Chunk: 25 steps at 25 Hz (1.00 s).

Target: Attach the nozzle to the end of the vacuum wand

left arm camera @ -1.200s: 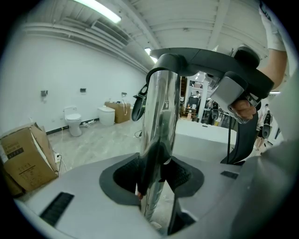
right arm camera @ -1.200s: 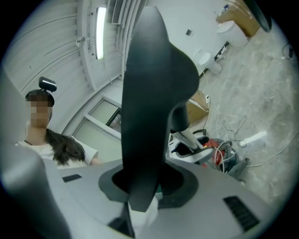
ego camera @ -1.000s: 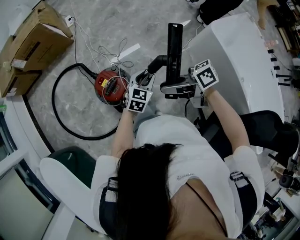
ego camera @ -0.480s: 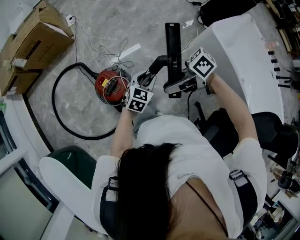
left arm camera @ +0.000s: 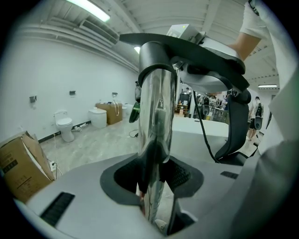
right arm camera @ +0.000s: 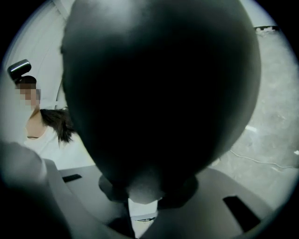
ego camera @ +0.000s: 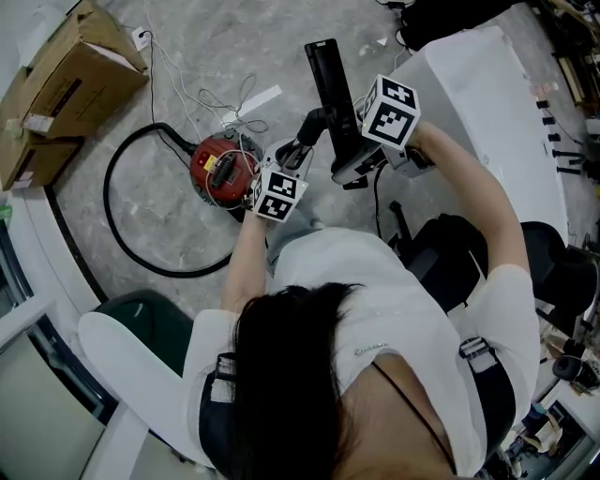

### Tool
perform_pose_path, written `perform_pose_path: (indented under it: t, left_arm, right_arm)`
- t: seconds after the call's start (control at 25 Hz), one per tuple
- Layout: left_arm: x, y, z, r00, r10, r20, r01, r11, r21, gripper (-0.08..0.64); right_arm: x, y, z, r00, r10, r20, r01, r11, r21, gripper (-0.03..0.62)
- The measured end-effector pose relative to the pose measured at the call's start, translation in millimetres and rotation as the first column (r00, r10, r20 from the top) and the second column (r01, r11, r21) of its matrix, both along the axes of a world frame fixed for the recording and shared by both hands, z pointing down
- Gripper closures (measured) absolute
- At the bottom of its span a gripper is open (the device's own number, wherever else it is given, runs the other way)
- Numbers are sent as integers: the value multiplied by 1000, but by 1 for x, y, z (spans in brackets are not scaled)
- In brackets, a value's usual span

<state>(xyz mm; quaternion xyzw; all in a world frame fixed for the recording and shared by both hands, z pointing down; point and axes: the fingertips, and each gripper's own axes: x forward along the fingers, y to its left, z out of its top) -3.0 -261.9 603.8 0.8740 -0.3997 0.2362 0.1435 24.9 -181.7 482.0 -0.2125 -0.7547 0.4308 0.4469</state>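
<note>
Nearest the person, the left hand-held gripper (left arm camera: pixel 154 189) is clamped on the chrome vacuum wand (left arm camera: pixel 156 116), which stands upright between its jaws. Just beside it, the right hand-held gripper (right arm camera: pixel 142 198) is closed on the black nozzle (right arm camera: pixel 159 84), whose dark body fills that gripper's view. Only the head view shows the nozzle slanting away at the wand's dark end. Farther off on the floor (ego camera: pixel 187 56) are the red vacuum (ego camera: pixel 220 171) and its looped hose (ego camera: pixel 122 216).

Mirror-bright chrome metal wand (left arm camera: pixel 156 116); matt black plastic nozzle (ego camera: pixel 328 80); plain brown cardboard box (ego camera: pixel 70 80); smooth grey marbled floor (ego camera: pixel 216 28).
</note>
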Motion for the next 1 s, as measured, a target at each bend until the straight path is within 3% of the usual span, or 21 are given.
perform_pose_path:
  t: [0.52,0.76,0.88,1.0]
  left_arm:
    - [-5,-4,-1,999,39,4,-39,999,-10,426]
    - [-8,-6,0,999,43,14,-43,999,-13,427]
    - [-4,-6,0,997,64,34,-64,998,-18,427]
    - [-4,-5,-1,997,67,33,-66,998,-21,427]
  right_arm:
    - [-10,0,8,998,13,-62,-2,983,184,488]
    - [-16,-1,15,997,51,-61,-33,966,257,488]
    - [-13,-2,19,995,45,-85,-15,944,329,488]
    - [-14,-1,20,995,57,-85,-25,939,342,488]
